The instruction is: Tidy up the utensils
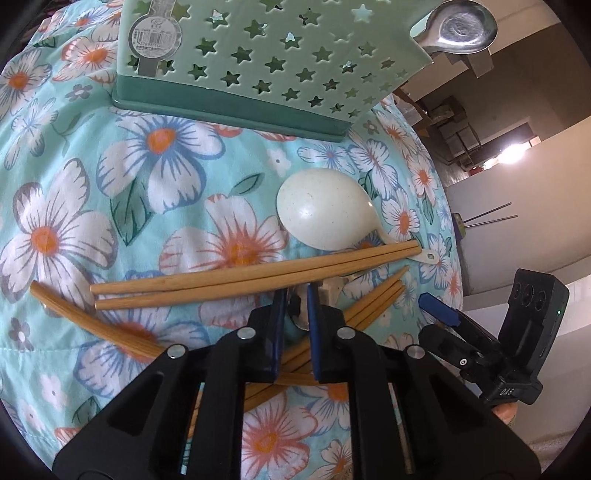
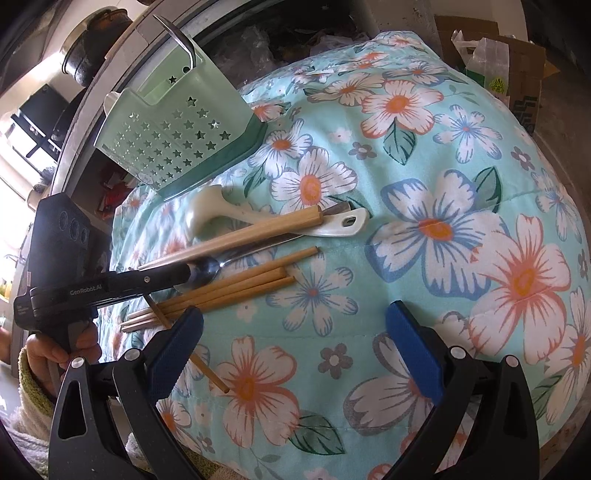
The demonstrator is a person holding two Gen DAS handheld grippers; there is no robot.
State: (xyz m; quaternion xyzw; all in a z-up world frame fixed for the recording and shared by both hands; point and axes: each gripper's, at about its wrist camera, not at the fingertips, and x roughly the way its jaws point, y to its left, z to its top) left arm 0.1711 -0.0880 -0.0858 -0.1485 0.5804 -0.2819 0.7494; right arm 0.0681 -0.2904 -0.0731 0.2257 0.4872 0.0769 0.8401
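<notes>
My left gripper is shut on the bowl of a metal spoon; the right wrist view shows it pinching the spoon on the floral cloth. A cream plastic ladle lies beyond it, also in the right wrist view. Two wooden chopsticks lie across the ladle handle. More chopsticks lie under the spoon. A green star-holed utensil holder stands at the back with a metal spoon in it. My right gripper is open and empty above the cloth.
The floral cloth covers the work surface. One chopstick lies apart at the left. Cardboard boxes stand past the cloth's far edge. A grey rim runs behind the holder.
</notes>
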